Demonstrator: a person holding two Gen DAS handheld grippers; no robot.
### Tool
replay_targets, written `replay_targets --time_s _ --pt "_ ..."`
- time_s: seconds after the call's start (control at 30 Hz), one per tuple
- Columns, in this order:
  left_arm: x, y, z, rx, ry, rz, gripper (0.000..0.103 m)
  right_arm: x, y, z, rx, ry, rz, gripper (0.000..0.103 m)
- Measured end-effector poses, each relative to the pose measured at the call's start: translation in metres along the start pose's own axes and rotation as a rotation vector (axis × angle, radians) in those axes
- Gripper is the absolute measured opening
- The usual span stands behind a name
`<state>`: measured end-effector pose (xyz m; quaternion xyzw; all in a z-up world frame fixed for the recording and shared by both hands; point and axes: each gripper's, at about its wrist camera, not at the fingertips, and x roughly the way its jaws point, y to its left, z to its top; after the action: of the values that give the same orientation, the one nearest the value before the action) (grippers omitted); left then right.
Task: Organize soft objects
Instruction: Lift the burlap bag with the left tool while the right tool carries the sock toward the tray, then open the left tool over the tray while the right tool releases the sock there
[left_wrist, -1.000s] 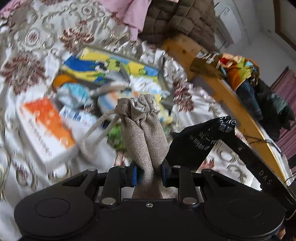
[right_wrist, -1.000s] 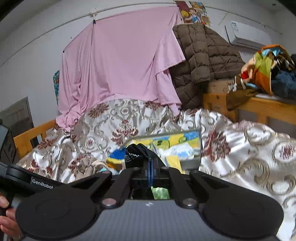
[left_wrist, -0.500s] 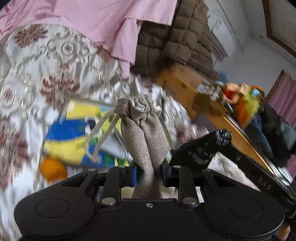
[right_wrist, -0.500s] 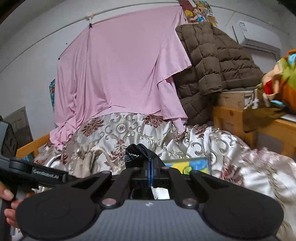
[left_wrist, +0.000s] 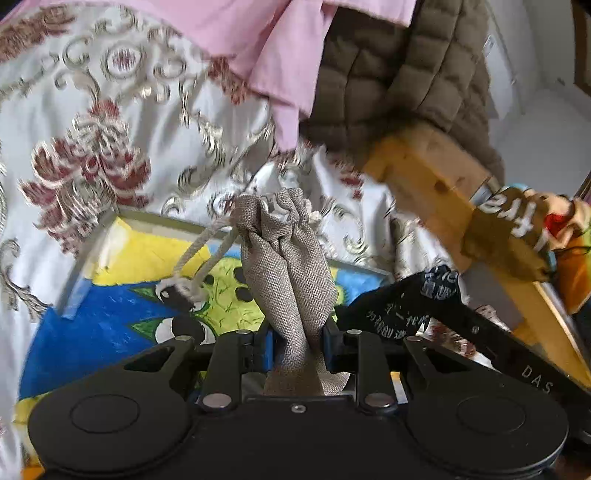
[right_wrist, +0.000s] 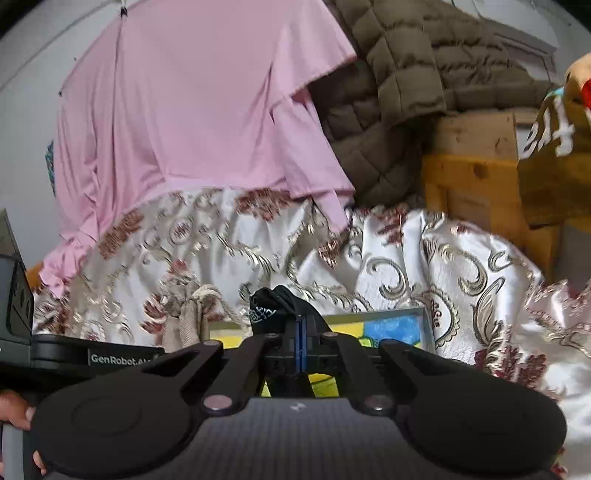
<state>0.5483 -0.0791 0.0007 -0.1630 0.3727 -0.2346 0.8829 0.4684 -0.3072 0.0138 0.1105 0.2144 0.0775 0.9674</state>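
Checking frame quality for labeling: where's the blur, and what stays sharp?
Left wrist: patterned bedspread motion-smeared; burlap pouch in left gripper crisp. Right wrist: bedspread slightly soft; right gripper and black fabric sharp; fisheye bends edges.

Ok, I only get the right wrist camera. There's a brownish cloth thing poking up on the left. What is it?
Observer: It's a little woven drawstring bag. The left tool is shut on its lower part.
Operator: Is the bag open at the top?
Observer: No, the top is gathered closed. Its string hangs loose beside it and ends in a knot.
Operator: And what's on that blue and yellow picture underneath?
Observer: The picture also has a green cartoon shape with black spots, right behind the bag.
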Motion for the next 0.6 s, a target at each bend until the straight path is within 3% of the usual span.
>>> replay_targets --time_s 0.23,0.43,0.47,0.53,0.6 --pt "0.030 0.013 -0.009 -0.028 0.046 0.040 0.028 0.018 -0.010 -0.021 0.044 0.059 -0.028 0.004" --pt "0.039 0.028 -0.017 -0.110 0.058 0.089 0.031 0.019 -0.015 -0.036 0.077 0.096 -0.050 0.010" --pt "0.039 0.028 -0.017 -0.114 0.055 0.095 0.034 0.017 -0.015 -0.036 0.073 0.096 -0.055 0.012" --pt "0.036 0.025 -0.019 -0.112 0.050 0.115 0.040 0.013 -0.014 -0.036 0.069 0.095 -0.067 0.030" --pt "0.033 0.023 -0.020 -0.110 0.054 0.128 0.043 0.007 -0.013 -0.036 0.060 0.089 -0.074 0.037"
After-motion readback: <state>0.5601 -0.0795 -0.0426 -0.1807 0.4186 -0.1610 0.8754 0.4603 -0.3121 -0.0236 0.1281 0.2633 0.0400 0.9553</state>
